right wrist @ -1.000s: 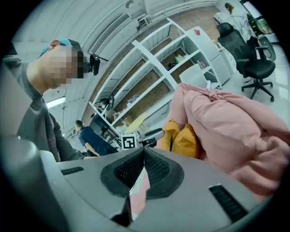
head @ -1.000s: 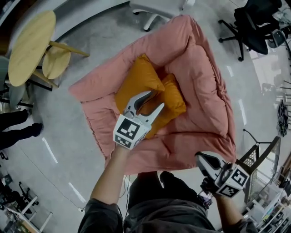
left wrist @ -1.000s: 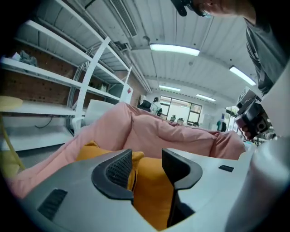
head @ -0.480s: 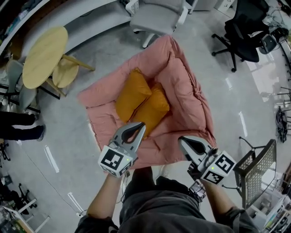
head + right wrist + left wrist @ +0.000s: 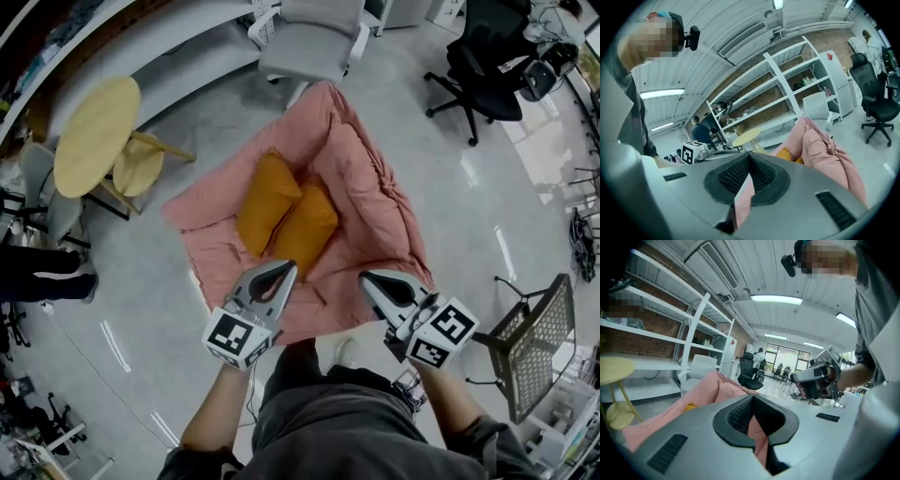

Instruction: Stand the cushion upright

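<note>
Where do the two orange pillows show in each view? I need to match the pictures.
Head view: orange pillows at the centre, lying on the pink cushion.
Left gripper view: only a small orange patch, low and left of centre, behind the pink edge.
Right gripper view: orange just right of centre, against the pink cushion.
Shared landmark: the round yellow table.

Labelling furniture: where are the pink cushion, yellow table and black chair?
pink cushion (image 5: pixel 375 197): head view, bare right half.
yellow table (image 5: pixel 97 136): head view, tabletop centre.
black chair (image 5: pixel 489 66): head view, its middle.
</note>
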A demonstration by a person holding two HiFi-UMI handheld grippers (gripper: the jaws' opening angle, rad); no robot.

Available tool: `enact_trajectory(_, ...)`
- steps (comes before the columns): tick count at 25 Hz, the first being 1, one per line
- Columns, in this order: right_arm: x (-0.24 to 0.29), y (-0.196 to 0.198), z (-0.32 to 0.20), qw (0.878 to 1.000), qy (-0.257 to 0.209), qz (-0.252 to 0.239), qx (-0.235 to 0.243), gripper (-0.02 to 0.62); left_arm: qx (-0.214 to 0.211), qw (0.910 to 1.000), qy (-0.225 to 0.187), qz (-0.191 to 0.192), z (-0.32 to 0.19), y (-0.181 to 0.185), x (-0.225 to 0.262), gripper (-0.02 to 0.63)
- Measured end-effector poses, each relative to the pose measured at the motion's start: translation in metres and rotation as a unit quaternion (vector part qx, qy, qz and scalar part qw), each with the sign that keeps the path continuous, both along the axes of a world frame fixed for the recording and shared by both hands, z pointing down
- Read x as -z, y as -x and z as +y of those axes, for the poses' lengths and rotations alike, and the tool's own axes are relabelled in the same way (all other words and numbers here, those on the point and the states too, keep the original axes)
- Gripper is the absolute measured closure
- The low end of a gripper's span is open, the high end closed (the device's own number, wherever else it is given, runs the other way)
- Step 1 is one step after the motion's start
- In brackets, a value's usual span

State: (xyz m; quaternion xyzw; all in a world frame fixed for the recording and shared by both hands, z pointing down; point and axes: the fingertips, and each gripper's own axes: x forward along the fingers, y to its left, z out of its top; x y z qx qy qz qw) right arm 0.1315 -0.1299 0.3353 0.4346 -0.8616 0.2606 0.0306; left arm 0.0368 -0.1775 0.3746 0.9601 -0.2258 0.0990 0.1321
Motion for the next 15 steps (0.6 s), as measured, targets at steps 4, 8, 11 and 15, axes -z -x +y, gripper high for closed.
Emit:
enact_trajectory(4,0.005,-0.002,0.006,1.000,0.001,0.004,-0.003,0.586,0.006,1.0000,-0.001,-0.004,0.004,0.006,0.005,0.595)
enact_trajectory(8,0.005,-0.001,0.006,1.000,0.003,0.001,-0.004,0.586,0.004,1.0000,0.002,-0.004,0.009,0.003,0.005,0.595)
enact_trajectory(11,0.005,0.001,0.008,1.000,0.003,0.000,-0.003,0.586,0.001,1.0000,0.005,-0.004,0.013,0.002,0.003,0.595)
enact_trajectory(15,0.008,0.002,0.008,1.000,0.003,0.001,-0.003,0.586,-0.003,1.0000,0.005,-0.005,0.014,0.003,0.006,0.595)
